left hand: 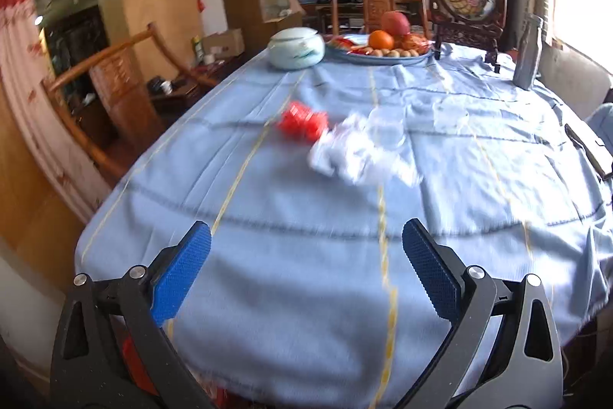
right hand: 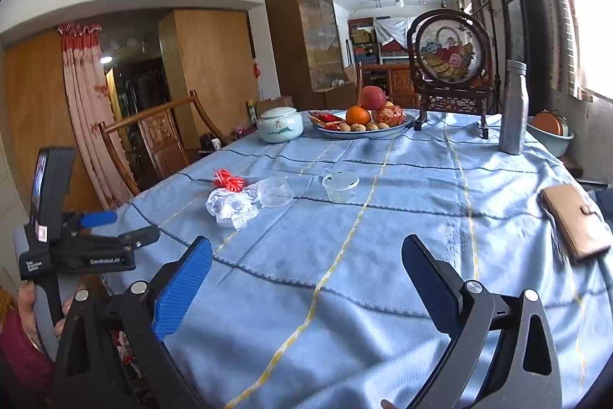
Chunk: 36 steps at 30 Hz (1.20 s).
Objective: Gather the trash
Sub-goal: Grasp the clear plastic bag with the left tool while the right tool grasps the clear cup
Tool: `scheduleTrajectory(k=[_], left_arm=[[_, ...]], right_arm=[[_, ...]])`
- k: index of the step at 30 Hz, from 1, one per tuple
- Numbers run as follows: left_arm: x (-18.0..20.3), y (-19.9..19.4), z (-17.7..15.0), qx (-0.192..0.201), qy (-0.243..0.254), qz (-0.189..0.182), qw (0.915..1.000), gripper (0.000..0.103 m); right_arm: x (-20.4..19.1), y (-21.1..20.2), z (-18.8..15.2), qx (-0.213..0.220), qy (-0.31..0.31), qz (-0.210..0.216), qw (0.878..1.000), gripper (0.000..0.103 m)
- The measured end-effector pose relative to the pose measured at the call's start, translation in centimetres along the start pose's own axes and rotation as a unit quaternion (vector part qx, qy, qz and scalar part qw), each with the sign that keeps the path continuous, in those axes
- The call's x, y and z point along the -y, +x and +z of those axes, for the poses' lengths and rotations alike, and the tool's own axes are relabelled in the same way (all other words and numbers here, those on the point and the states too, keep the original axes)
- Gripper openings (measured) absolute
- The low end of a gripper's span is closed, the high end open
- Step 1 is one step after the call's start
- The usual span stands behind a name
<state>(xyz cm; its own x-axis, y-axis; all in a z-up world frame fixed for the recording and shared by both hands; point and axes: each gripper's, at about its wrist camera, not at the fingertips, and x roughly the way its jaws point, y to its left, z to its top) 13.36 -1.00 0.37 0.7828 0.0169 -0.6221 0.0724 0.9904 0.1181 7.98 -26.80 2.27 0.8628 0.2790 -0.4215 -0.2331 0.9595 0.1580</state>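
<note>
Both the left gripper point(left hand: 306, 244) and right gripper point(right hand: 306, 255) hover wide and empty over the near bench point(right hand: 345, 294). The trash lies mid-bench: crumpled plastic point(right hand: 231, 207) touching red netting point(right hand: 228, 180), two cups point(right hand: 275, 191) point(right hand: 340, 185) right of it.

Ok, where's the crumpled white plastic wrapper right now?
In the right wrist view, the crumpled white plastic wrapper lies left of centre on the blue tablecloth, between the red mesh netting and a clear plastic cup.
</note>
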Motion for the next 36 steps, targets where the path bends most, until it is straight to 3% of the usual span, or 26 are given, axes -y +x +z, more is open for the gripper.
scheduleTrajectory(k=[5, 9, 13, 15, 16, 18, 19, 20, 22, 26, 30, 36], left_arm=[[1.9, 3.3, 3.9, 0.021, 0.047, 0.005, 0.9986, 0.096], [2.0, 8.1, 5.3, -0.03, 0.038, -0.018, 0.9987, 0.096], [1.6, 13.0, 5.8, -0.102, -0.004, -0.054, 0.9933, 0.096], [1.3, 14.0, 6.2, -0.116, -0.02, -0.056, 0.9915, 0.093], [1.3, 14.1, 6.3, -0.114, -0.027, -0.061, 0.9912, 0.09], [1.3, 14.6, 6.5, -0.116, -0.031, -0.071, 0.9902, 0.071], [1.4, 14.8, 6.4, -0.12, -0.03, -0.078, 0.9892, 0.053], [1.5, 14.9, 6.4, -0.125, -0.03, -0.089, 0.9877, 0.042], [1.2, 14.5, 6.3, -0.116, -0.039, -0.113, 0.9861, 0.037], [0.3, 13.3, 6.5, -0.084, -0.061, -0.139, 0.9849, 0.037], [-0.6, 12.6, 6.7, -0.061, -0.083, -0.157, 0.9823, 0.037], [-1.9, 12.0, 6.7, -0.039, -0.114, -0.174, 0.9773, 0.037]], right_arm=[[1.0, 4.5, 2.8, -0.026, -0.003, 0.004, 1.0, 0.097], [2.3, 8.7, 4.6, -0.054, 0.007, 0.01, 0.998, 0.097], [3.6, 13.8, 6.4, -0.085, 0.033, 0.033, 0.995, 0.097], [3.9, 16.4, 7.3, -0.099, 0.036, 0.03, 0.994, 0.097], [3.9, 17.7, 7.6, -0.108, 0.035, 0.027, 0.993, 0.097], [3.9, 20.0, 7.9, -0.122, 0.031, 0.021, 0.992, 0.097], [3.9, 21.3, 7.9, -0.132, 0.03, 0.019, 0.991, 0.097], [3.9, 22.2, 7.7, -0.14, 0.029, 0.017, 0.99, 0.097], [3.8, 23.6, 7.2, -0.153, 0.025, 0.014, 0.988, 0.097], [4.4, 24.8, 6.3, -0.166, 0.027, 0.004, 0.986, 0.097], [4.9, 25.2, 6.0, -0.163, 0.039, 0.004, 0.986, 0.097], [3.7, 25.9, 5.5, -0.175, 0.007, -0.003, 0.985, 0.097]])
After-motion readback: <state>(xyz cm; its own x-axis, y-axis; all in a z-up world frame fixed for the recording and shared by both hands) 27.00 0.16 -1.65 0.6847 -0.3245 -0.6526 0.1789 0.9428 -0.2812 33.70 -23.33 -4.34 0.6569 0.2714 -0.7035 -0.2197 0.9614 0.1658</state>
